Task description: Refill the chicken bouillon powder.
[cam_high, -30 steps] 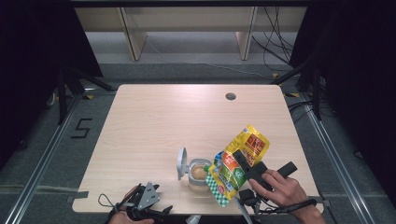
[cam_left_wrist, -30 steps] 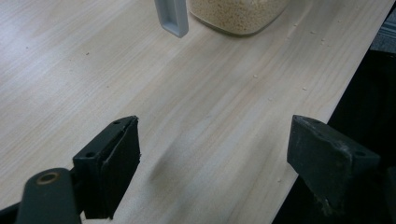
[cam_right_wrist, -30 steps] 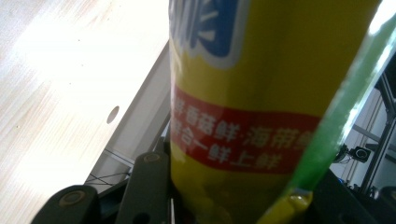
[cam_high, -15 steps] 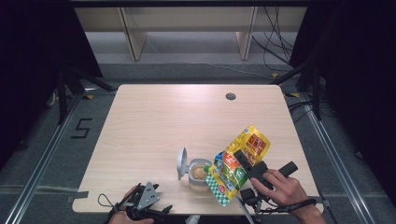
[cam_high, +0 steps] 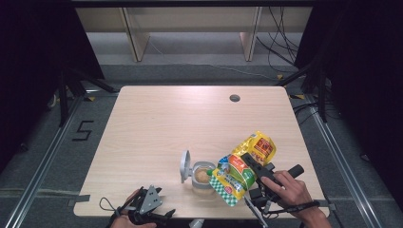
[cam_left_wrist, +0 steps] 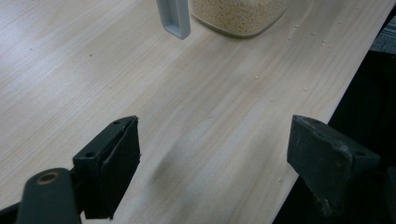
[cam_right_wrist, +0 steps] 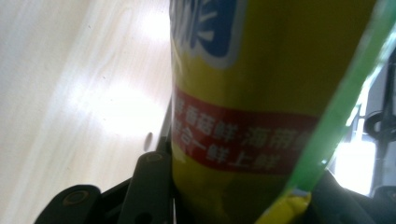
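Note:
A yellow and green snack bag (cam_high: 237, 172) hangs tilted over an open clear jar (cam_high: 203, 178) that holds pale granules. The jar's grey flip lid (cam_high: 186, 166) stands up on its left side. My right gripper (cam_high: 248, 161) is shut on the bag, and in the right gripper view the bag (cam_right_wrist: 261, 93), with its red band of print, sits between the black jaws of that gripper (cam_right_wrist: 233, 186). My left gripper (cam_high: 159, 212) rests at the table's near edge. Its jaws stand wide open over bare wood (cam_left_wrist: 212, 163), and the jar (cam_left_wrist: 238, 16) and lid (cam_left_wrist: 173, 18) lie beyond them.
The wooden table (cam_high: 157, 123) has a round cable hole (cam_high: 235, 98) at the back right. A few loose granules (cam_left_wrist: 261, 88) lie near the jar. Shelving legs and cables stand on the floor behind the table.
The bag and my right gripper have shifted only slightly over the jar. The left gripper has stayed where it was.

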The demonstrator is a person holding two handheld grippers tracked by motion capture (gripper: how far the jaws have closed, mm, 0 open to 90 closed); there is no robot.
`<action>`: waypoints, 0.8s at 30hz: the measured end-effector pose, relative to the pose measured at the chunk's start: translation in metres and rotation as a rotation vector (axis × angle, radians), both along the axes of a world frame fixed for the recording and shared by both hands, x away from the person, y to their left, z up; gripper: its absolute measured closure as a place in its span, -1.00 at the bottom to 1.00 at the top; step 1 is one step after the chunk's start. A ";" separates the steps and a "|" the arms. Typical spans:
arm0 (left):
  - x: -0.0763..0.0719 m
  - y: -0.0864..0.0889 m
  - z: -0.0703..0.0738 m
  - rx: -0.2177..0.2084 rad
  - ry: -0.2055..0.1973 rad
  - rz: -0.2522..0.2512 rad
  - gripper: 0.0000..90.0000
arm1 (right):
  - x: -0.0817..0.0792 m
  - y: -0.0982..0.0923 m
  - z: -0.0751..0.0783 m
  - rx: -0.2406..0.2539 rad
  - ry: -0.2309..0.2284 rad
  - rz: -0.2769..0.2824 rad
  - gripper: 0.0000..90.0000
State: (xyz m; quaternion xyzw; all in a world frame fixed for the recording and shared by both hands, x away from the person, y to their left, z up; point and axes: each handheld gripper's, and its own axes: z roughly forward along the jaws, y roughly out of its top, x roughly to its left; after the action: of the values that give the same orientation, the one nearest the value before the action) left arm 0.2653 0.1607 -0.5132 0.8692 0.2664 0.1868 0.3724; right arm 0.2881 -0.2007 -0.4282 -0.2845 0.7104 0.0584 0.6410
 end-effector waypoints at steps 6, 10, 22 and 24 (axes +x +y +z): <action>0.000 0.000 0.000 -0.008 0.002 0.001 -0.63 | 0.003 -0.005 -0.010 0.146 0.112 -0.031 0.54; -0.001 -0.001 -0.001 -0.018 0.009 0.003 -0.63 | 0.006 -0.008 -0.012 0.176 0.159 -0.037 0.55; -0.001 0.000 0.000 -0.008 0.002 0.001 -0.63 | 0.013 -0.016 -0.017 0.310 0.313 -0.014 0.56; -0.001 0.000 0.000 -0.010 0.003 0.004 -0.63 | 0.014 -0.019 -0.019 0.354 0.359 -0.028 0.56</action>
State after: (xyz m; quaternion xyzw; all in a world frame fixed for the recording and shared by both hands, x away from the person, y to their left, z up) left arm 0.2642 0.1608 -0.5131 0.8671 0.2698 0.1848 0.3758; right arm 0.3023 -0.2196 -0.4476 -0.1431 0.7955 0.2223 0.5453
